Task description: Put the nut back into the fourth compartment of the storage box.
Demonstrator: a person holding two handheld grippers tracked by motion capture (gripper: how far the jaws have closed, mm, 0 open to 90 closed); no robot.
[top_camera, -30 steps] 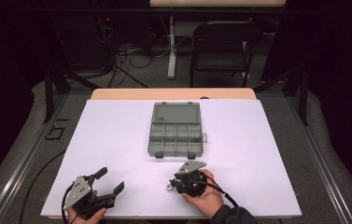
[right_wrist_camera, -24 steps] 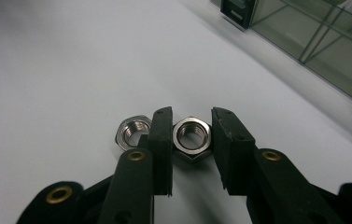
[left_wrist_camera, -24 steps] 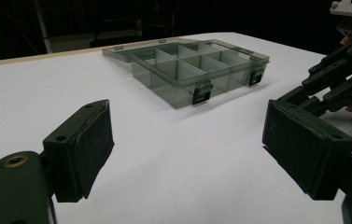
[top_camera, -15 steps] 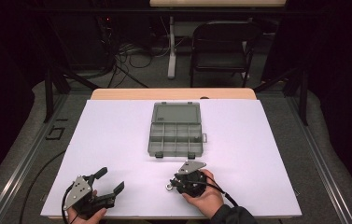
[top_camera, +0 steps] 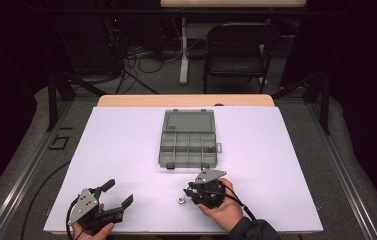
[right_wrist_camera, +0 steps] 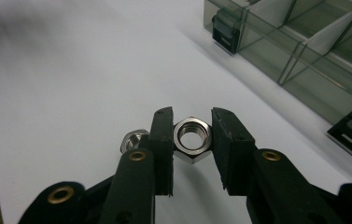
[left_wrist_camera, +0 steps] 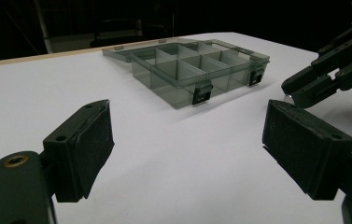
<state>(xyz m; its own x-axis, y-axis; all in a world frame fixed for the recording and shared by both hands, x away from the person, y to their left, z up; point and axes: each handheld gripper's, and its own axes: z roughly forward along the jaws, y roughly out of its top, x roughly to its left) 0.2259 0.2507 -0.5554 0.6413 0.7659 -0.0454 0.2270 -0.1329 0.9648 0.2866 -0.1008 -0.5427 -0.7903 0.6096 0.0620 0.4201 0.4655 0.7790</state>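
Observation:
A steel hex nut point(right_wrist_camera: 192, 137) stands on edge between the pads of my right gripper point(right_wrist_camera: 192, 140), which is shut on it just above the white table. A second nut point(right_wrist_camera: 133, 140) lies on the table beside the left pad; in the high view this nut point(top_camera: 180, 200) rests just left of my right gripper point(top_camera: 190, 192). A clear grey compartment box point(top_camera: 188, 148) lies open at mid-table, its lid point(top_camera: 188, 121) folded back. My left gripper point(top_camera: 118, 196) rests at the front left, open with nothing between its pads point(left_wrist_camera: 87, 140).
The white table sheet point(top_camera: 126, 145) spreads wide around the box. In the left gripper view, the box point(left_wrist_camera: 197, 70) lies ahead and the right gripper point(left_wrist_camera: 323, 79) hangs at the right edge. A folding chair point(top_camera: 236, 50) and cables sit beyond the table.

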